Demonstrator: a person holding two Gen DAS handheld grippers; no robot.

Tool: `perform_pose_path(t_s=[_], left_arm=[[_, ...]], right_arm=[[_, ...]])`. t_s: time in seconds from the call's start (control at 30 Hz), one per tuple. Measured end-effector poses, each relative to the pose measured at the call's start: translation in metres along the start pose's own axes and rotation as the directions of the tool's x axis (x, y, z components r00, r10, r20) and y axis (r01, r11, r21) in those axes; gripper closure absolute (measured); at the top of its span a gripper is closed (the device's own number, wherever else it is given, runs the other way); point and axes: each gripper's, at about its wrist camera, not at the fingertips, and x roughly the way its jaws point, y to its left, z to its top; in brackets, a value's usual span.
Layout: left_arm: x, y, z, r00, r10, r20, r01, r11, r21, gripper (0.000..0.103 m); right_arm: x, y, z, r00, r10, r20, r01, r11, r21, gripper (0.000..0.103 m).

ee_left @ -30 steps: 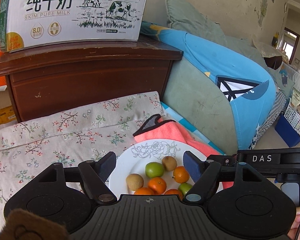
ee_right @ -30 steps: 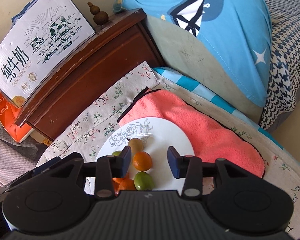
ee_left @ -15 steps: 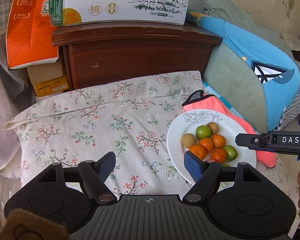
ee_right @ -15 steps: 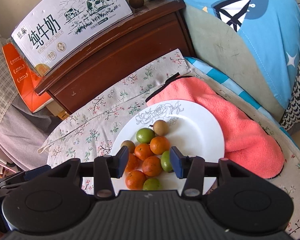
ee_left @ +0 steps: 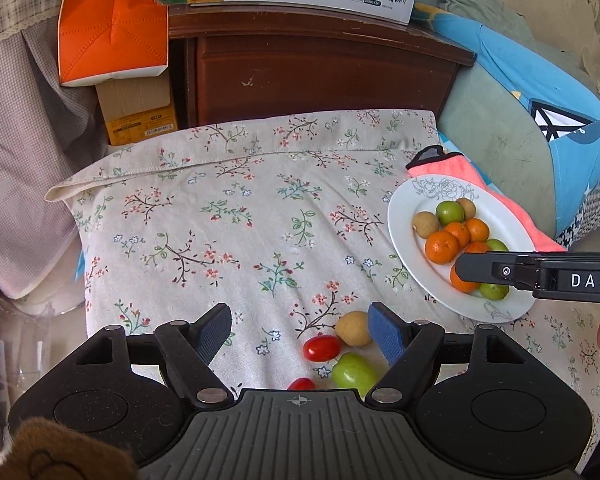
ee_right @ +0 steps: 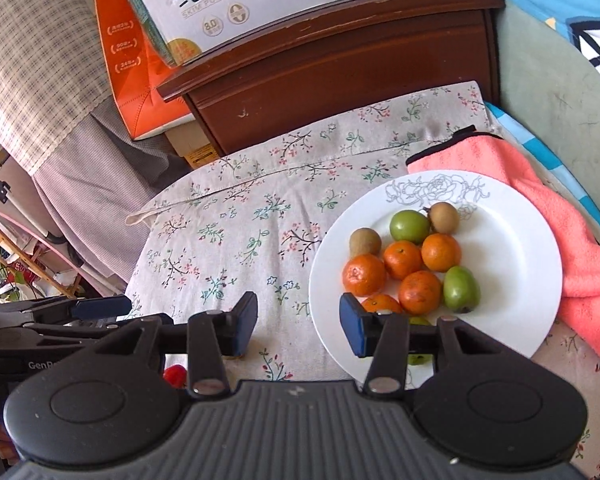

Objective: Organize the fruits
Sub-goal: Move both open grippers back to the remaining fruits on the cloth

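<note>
Now swung left off white rose-patterned plate [ee_left: 406,240]; left gripper [ee_left: 300,330] wide, empty, over loose red cherry tomato [ee_left: 322,348]; right gripper [ee_right: 298,326] just widened, narrowish, empty: next pick likely.

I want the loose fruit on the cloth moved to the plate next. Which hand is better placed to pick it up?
Left. Its tongs stand open right over the loose fruit: a red tomato, a brown fruit and a green fruit. The right tongs, empty, straddle the plate rim instead.

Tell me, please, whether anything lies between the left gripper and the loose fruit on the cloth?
Nothing visible does. The left gripper is open and empty above the cloth, and the red tomato, tan fruit and green fruit lie uncovered between its fingers.
</note>
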Motion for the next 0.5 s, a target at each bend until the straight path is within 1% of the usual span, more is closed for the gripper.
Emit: perform_pose_path(t_s=[0.1, 0.3, 0.5], left_arm=[[0.002, 0.001, -0.010, 1.000, -0.008, -0.019, 0.009, 1.000, 0.024, 0.027], [0.006, -0.001, -0.028, 0.998, -0.025, -0.049, 0.030, 0.994, 0.106, 0.027], [0.013, -0.006, -0.039, 0.998, -0.012, -0.064, 0.024, 0.983, 0.181, 0.028]], right_arm=[[0.007, 0.008, 0.000, 1.000, 0.021, -0.014, -0.021, 1.000, -0.022, 0.056], [0.022, 0.022, -0.003, 0.997, 0.057, -0.051, -0.059, 0.997, -0.050, 0.056], [0.039, 0.036, -0.007, 0.992, 0.075, -0.098, -0.083, 0.993, -0.085, 0.056]])
